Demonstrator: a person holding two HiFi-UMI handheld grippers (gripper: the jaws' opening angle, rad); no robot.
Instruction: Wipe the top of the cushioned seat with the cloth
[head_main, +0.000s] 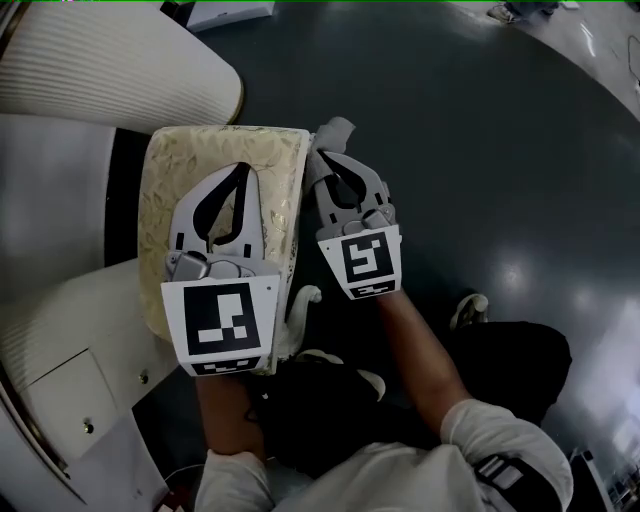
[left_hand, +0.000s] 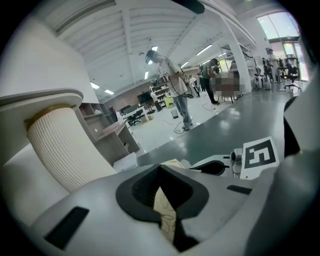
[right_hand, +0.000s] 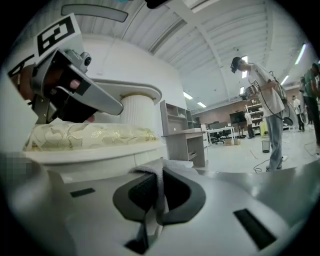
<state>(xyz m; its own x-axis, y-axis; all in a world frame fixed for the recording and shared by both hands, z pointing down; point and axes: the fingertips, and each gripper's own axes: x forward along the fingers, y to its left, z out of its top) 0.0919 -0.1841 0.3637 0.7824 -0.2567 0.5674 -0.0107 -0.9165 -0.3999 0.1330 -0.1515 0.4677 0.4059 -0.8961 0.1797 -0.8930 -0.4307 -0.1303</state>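
Cloth (right_hand: 159, 185) barely shows from clamped right tongs (head_main: 325, 152); left tongs (head_main: 241, 166) closed.

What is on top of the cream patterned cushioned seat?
Only the left claw lies over the seat, hiding part of it; the grey cloth, in the right claw, is beside it.

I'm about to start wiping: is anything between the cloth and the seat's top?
Only the left gripper: it lies over the top of the cushioned seat. The cloth, pinched in the jaws of the right gripper, sits just off the seat's right edge, with nothing else visible between.
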